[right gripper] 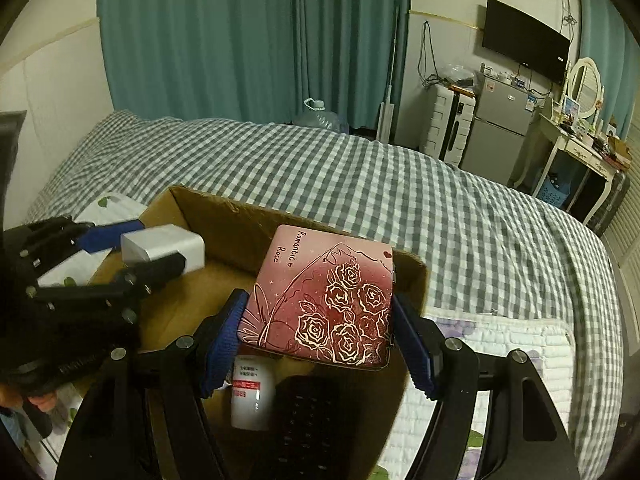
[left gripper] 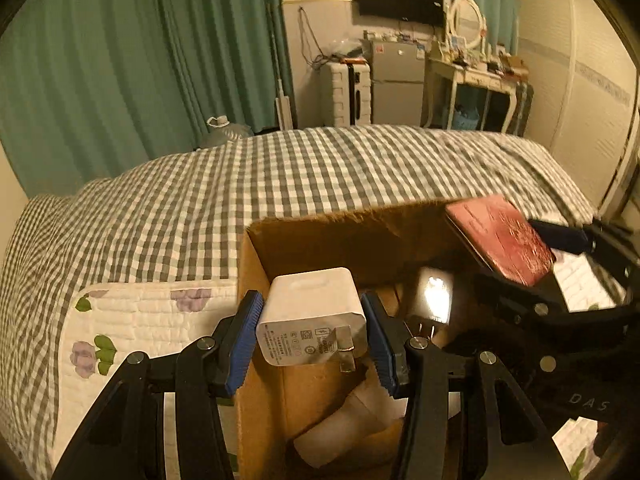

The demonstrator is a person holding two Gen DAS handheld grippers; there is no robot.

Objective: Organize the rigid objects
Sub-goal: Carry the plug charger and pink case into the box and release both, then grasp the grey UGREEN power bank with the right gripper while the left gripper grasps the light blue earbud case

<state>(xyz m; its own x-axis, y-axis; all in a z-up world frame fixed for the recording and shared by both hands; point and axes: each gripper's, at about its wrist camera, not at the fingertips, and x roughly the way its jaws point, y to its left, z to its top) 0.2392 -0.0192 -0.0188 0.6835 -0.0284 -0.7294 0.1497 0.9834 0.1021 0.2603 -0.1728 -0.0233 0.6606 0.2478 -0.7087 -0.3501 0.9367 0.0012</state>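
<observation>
Both grippers loaded, hovering over the cardboard box on the bed.
Left gripper clamped on white charger above the box's left edge, prongs facing the camera, long axis along the fingers. Right gripper clamped on pink rose case over the right rim, lying flat, face up. I'd lower each below the rim before releasing, clear of the bottle and remote inside.

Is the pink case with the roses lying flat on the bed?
No: the right claw holds the pink case in the air above the cardboard box.
</observation>
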